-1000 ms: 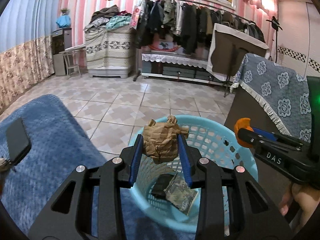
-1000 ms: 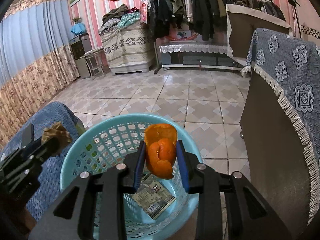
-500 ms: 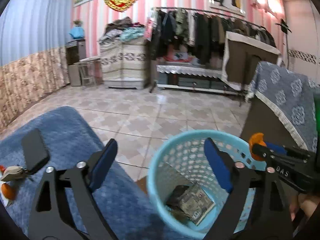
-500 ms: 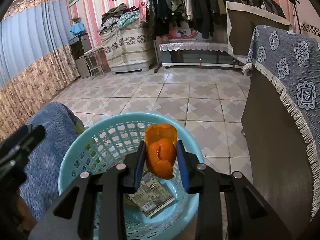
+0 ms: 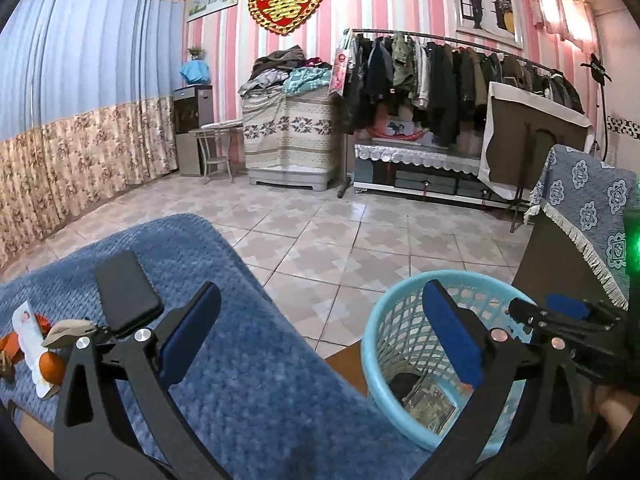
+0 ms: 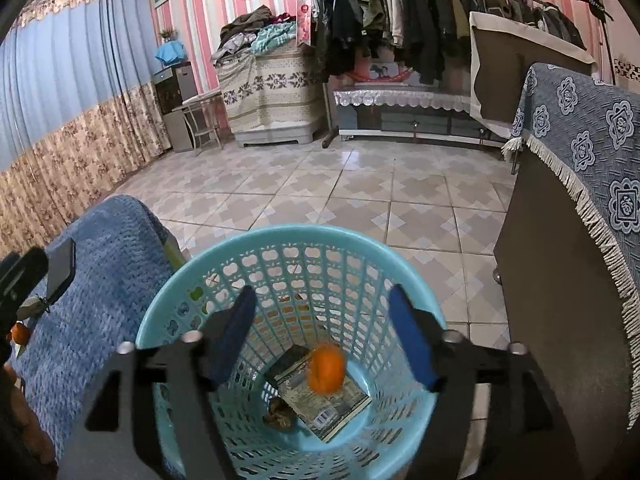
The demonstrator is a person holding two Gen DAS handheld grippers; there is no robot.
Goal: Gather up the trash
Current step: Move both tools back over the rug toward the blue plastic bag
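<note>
Orange peel (image 6: 326, 368) lies in the basket (image 6: 224, 256), below the right gripper's (image 6: 322, 336) just-opened, empty fingers.

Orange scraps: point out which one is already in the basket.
The blurred orange peel inside the blue basket, over the printed wrapper. The other orange bits lie on the blue blanket.

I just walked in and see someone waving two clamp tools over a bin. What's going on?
A person is clearing trash with a gripper in each hand. The right gripper, jaws just opened, has let go of an orange peel that is dropping into the blue basket. The left gripper, also just opened and empty, is turned toward the blue blanket, where more scraps lie.
</note>
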